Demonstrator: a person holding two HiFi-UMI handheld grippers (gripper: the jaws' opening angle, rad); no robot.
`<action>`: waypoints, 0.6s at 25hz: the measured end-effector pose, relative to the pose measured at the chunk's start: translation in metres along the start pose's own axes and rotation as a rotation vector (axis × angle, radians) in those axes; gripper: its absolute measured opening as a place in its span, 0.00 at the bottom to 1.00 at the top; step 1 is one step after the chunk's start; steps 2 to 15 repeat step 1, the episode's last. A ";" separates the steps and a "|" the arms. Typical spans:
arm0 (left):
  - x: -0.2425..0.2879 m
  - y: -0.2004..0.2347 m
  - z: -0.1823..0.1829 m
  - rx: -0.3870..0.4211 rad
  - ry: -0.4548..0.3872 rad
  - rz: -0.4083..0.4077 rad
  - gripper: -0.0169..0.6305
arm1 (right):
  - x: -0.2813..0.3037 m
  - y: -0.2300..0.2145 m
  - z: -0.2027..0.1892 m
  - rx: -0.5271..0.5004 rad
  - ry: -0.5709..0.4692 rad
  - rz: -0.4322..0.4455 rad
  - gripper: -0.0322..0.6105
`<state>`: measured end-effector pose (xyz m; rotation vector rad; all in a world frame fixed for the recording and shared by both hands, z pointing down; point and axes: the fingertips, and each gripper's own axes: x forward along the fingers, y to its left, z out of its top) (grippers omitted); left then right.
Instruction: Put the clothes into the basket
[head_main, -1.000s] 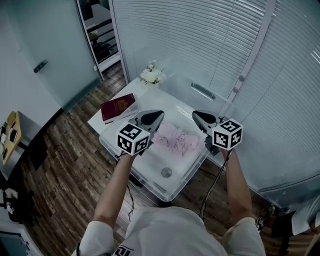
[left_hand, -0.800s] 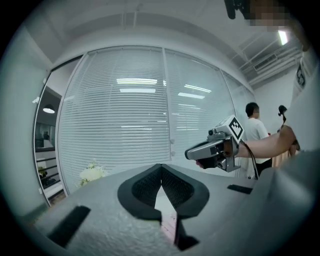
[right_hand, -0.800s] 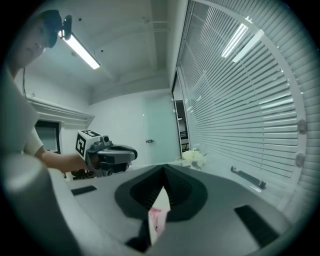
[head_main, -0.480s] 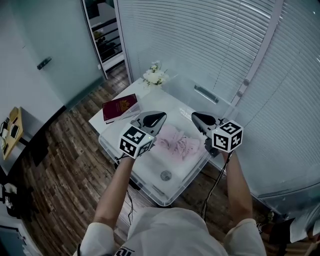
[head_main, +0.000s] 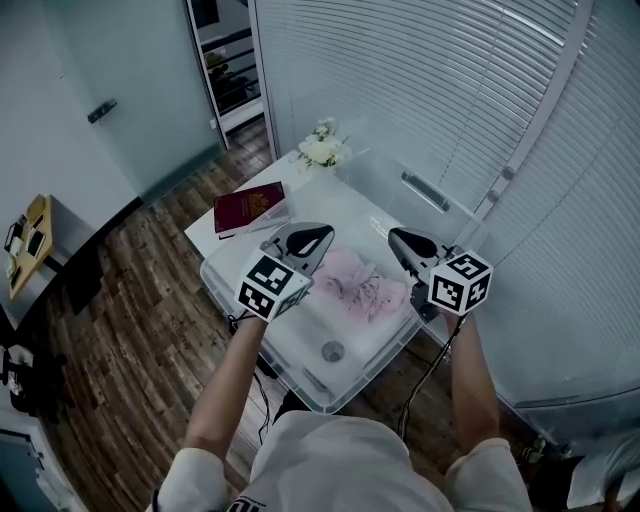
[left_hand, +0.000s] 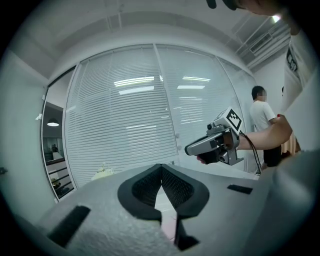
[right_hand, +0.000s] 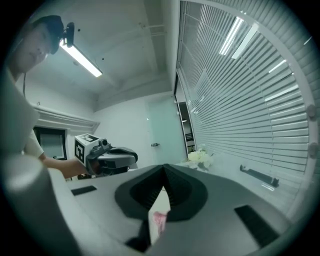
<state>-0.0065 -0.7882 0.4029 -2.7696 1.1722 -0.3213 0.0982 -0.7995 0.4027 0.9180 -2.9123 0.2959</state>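
Above the clear basket (head_main: 352, 376) on the white bench (head_main: 300, 180), we hold both tools. The left tool (head_main: 320, 238) is closed and grips nothing. The right tool (head_main: 398, 241) is closed and empty too. The pink clothes (head_main: 360, 285) lie inside the basket, down between the two tools. A red book (head_main: 250, 208) and white flowers (head_main: 322, 150) sit on the bench beside the basket.

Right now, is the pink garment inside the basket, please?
In: the pink garment lies crumpled on the floor of the clear basket, within its walls.
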 end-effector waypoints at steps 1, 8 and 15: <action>0.000 0.000 -0.001 -0.005 -0.002 -0.003 0.05 | 0.001 0.000 0.000 0.004 -0.004 -0.002 0.08; 0.000 0.000 -0.001 -0.005 -0.002 -0.003 0.05 | 0.001 0.000 0.000 0.004 -0.004 -0.002 0.08; 0.000 0.000 -0.001 -0.005 -0.002 -0.003 0.05 | 0.001 0.000 0.000 0.004 -0.004 -0.002 0.08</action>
